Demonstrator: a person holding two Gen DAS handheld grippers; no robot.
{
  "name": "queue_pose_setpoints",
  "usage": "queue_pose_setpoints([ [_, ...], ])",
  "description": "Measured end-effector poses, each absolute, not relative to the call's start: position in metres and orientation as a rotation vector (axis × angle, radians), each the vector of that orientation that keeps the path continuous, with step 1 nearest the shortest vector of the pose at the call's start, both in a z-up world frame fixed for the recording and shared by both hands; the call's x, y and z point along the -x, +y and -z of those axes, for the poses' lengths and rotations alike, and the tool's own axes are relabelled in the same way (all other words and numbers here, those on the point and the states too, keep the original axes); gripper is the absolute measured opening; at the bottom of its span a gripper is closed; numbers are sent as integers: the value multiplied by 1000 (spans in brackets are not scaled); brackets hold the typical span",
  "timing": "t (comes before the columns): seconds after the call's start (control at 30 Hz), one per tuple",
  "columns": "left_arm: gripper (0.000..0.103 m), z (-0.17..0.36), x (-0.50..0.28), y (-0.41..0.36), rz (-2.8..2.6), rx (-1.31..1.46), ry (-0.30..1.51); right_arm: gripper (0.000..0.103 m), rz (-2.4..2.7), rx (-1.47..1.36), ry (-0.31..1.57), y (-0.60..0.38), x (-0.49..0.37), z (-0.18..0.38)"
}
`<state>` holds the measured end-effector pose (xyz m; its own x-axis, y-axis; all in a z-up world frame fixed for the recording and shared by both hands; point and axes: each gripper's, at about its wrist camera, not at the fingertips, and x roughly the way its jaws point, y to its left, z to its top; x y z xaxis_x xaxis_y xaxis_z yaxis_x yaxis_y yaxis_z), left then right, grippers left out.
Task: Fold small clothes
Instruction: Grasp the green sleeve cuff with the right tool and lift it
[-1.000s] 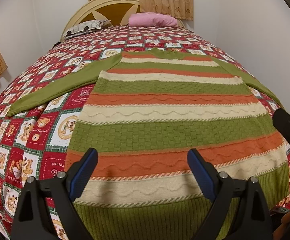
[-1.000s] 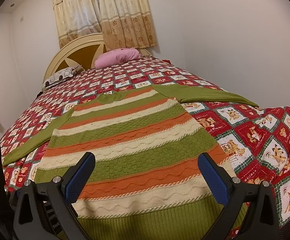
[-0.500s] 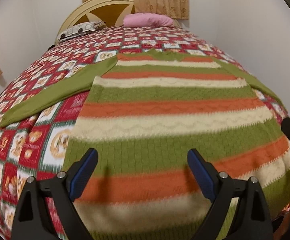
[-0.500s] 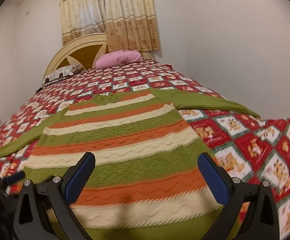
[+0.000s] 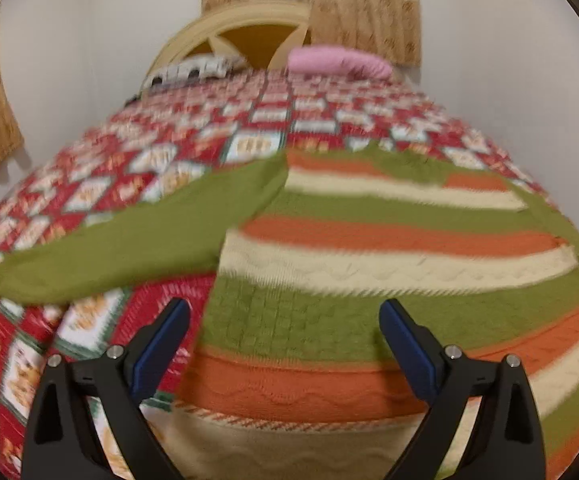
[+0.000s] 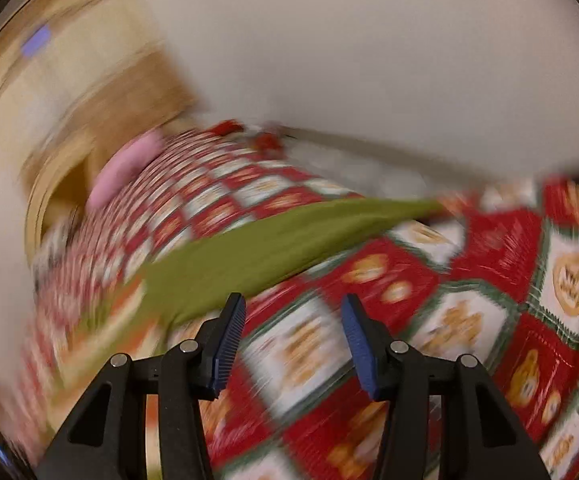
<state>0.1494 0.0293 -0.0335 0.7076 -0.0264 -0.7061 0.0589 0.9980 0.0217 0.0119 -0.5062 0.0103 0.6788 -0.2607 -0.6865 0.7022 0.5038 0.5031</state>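
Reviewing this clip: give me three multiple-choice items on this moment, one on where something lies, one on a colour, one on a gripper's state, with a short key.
1. Where does the striped sweater lie?
A. Spread flat on the patterned bedspread
B. Hanging from the headboard
C. Draped over the pink pillow

2. What colour is the sleeve ahead of the right gripper?
A. Orange
B. Cream
C. Olive green

3. What state is the left gripper in?
A. Shut on the sweater's hem
B. Open, nothing between its fingers
C. Shut on a sleeve

Key:
1 A: the left wrist view shows the sweater's body and both sleeves laid out on the bedspread.
2 C: despite blur, the sleeve in the right wrist view is plainly green.
3 B: its blue pads stand wide apart over the sweater's body.
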Motion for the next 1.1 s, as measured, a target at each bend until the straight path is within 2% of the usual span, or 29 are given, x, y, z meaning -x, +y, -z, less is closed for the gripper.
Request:
queue_pose_setpoints([
  [0.07,98,40,-156,33,62,-17,842,51,664,-992,564,-553,-9,7],
  [0.2,99,42,-156,40,65,37,857,52,716,-1072,587,-598,-24,31],
  [0.43,103,51,-163,37,49,33,910,51,822,-1010,767,-622,-79,58],
  [0.7,103,53,-168,36,45,31,917,50,813,-1172,629,-648,-76,84],
  [0.73,103,53,-168,36,45,31,917,36,800,-1187,620,-651,-74,87],
  [0.77,103,53,-168,36,46,32,918,12,791,-1182,627,-653,-73,87],
  [0.9,103,54,-169,37,48,35,919,10,762,-1128,581,-648,-71,69],
  [1.1,103,54,-169,37,51,41,917,10,634,-960,498,-609,-92,-4],
])
